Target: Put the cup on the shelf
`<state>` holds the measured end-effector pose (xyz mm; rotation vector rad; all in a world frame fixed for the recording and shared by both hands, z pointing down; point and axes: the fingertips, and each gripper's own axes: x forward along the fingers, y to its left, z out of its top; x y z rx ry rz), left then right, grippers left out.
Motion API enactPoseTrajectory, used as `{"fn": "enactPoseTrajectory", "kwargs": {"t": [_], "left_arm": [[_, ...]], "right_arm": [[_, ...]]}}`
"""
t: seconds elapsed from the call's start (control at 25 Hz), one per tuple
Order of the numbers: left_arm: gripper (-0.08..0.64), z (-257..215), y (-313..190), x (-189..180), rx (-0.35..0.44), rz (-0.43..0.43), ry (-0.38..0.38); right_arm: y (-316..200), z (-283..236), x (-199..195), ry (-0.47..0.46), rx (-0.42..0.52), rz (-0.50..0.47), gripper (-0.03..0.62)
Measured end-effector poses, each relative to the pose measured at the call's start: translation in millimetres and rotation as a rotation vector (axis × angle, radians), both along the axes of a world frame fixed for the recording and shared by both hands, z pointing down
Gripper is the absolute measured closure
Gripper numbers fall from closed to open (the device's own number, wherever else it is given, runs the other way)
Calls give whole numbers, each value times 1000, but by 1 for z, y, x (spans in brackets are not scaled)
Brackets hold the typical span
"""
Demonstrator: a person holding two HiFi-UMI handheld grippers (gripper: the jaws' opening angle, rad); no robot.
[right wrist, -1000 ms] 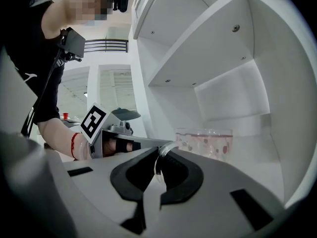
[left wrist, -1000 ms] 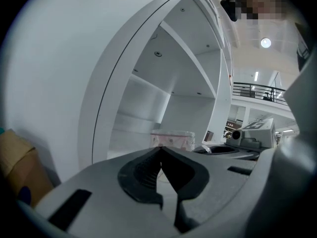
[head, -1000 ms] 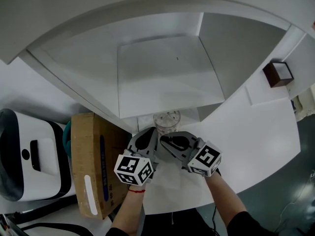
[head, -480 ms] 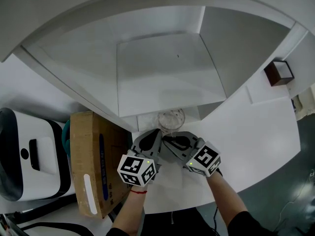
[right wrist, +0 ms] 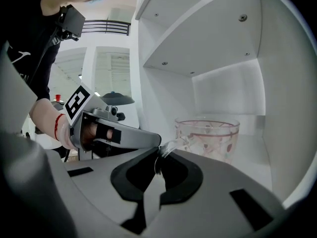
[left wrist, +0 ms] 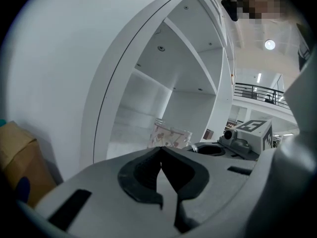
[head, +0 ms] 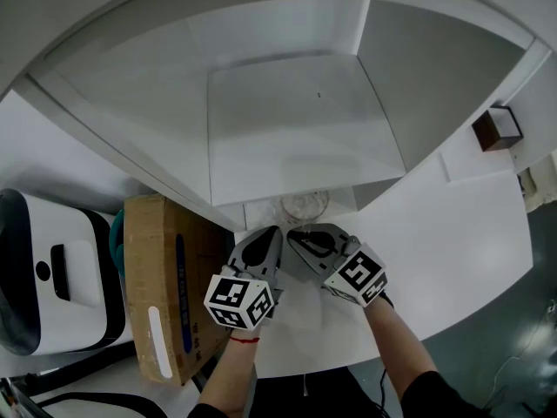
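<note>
Two grippers side by side, just in front of the shelf (head: 296,129). Furthest left of the shelf: white and black machine (head: 43,277). Then a cardboard box (head: 161,294), just beside the shelf's left side panel.

Next along, left gripper (head: 271,236), at the front of the shelf's lowest opening, jaws clenched tip to tip on nothing. At the front lip of that same opening: cup (head: 303,205), clear glass with a red pattern, upright, mouth up. Further right along the shelf front, right gripper (head: 293,232), jaws clamped on the cup's clear handle. Well off to the right of the shelf, a small brown box (head: 494,129) on the white bench (head: 452,233).

Judged from position, close to finished: cup at the shelf and partly inside the lowest opening. Hard to tell from any view whether resting on the shelf floor or held just above it. Probably left to do: ease a little deeper, set down flat, loosen the right jaws, draw back clear of the handle without tipping the glass. No part for the left gripper, as far as visible.
</note>
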<state>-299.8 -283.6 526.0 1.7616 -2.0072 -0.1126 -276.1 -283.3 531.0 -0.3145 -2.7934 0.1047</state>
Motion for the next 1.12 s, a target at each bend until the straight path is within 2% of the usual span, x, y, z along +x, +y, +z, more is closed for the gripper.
{"fn": "enactPoseTrajectory", "kwargs": {"t": [0.2, 0.64, 0.84, 1.12], "left_arm": [[552, 0, 1, 0, 2, 0, 2], [552, 0, 7, -2, 1, -9, 6], [552, -2, 8, 1, 5, -6, 6], [552, -1, 11, 5, 2, -1, 8]], "right_arm": [[-7, 1, -7, -10, 8, 22, 584], [-5, 4, -8, -14, -40, 38, 578], [-8, 1, -4, -39, -72, 76, 523], [-16, -2, 7, -51, -98, 144, 518]]}}
